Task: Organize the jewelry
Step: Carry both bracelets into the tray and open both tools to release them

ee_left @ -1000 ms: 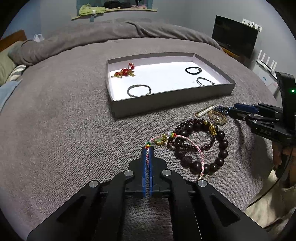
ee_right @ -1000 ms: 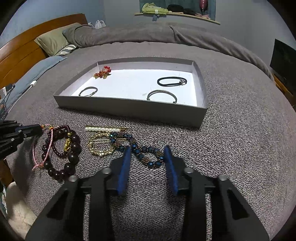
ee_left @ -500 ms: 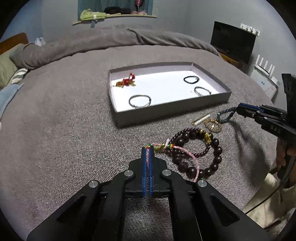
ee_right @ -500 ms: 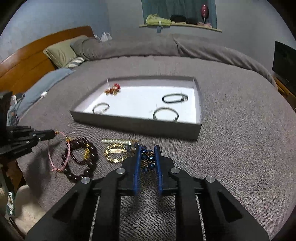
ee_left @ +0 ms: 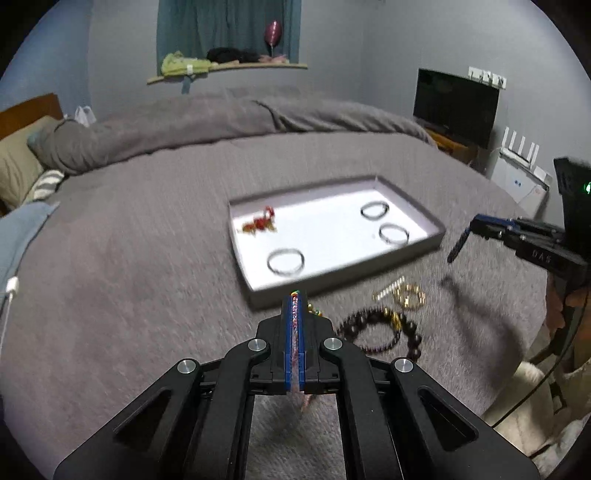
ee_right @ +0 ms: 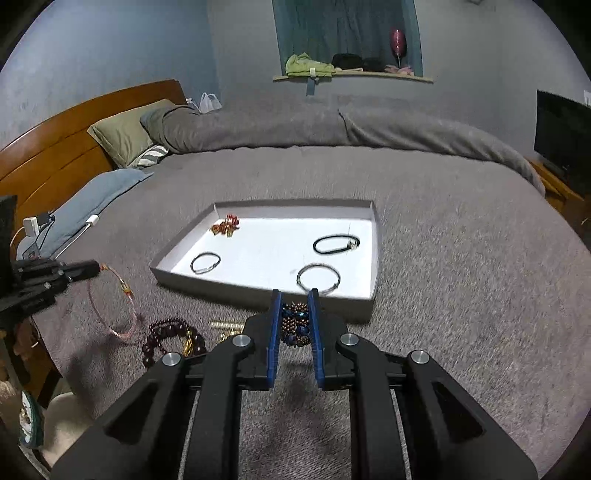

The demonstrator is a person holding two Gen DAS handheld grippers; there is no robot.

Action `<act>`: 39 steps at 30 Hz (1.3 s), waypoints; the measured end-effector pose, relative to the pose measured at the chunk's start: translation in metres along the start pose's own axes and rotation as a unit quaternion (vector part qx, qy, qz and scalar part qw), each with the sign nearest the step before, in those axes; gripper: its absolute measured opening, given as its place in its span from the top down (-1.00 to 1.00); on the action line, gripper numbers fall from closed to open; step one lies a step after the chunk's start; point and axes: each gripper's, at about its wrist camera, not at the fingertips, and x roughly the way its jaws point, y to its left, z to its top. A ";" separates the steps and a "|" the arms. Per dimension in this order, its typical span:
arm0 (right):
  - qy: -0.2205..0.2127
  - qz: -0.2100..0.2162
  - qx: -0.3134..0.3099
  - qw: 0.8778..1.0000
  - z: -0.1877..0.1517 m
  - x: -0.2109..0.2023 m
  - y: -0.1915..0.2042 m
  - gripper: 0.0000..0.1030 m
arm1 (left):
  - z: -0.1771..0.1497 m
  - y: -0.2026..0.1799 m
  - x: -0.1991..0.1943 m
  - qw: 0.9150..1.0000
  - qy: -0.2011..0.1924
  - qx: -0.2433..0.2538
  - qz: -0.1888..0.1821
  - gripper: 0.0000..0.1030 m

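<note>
The shallow grey cardboard tray (ee_right: 373,254) holds four pieces. Left tool (ee_left: 294,295) pinches one pink woven cord bracelet (ee_right: 110,310); right tool (ee_right: 294,295), tilted downward, clamps one blue-and-copper beaded bracelet (ee_right: 295,325)

Grey-blue walls (ee_right: 110,55), a grey-covered bed (ee_right: 443,221) (wooden headboard (ee_right: 55,147)), a curtained window (ee_right: 347,29), a dark television (ee_left: 456,105).

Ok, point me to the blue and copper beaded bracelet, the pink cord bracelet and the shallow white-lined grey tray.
Blue and copper beaded bracelet (ee_right: 294,325), right wrist view, bead cluster between the pads.
Pink cord bracelet (ee_right: 110,314), right wrist view, hanging loop.
Shallow white-lined grey tray (ee_right: 258,295), right wrist view, near wall.
</note>
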 end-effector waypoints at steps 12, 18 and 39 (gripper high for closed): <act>-0.028 -0.005 -0.018 0.999 0.035 0.005 0.003 0.73 | 0.043 0.011 0.003 0.999 -0.030 0.010 0.003 0.94; -0.030 0.002 -0.009 1.000 0.058 0.022 -0.001 0.73 | 0.064 0.010 0.021 0.999 -0.030 0.015 -0.005 0.94; 0.053 -0.005 0.057 0.997 0.110 0.163 -0.046 0.73 | 0.124 -0.015 0.191 0.997 0.057 0.029 -0.046 0.94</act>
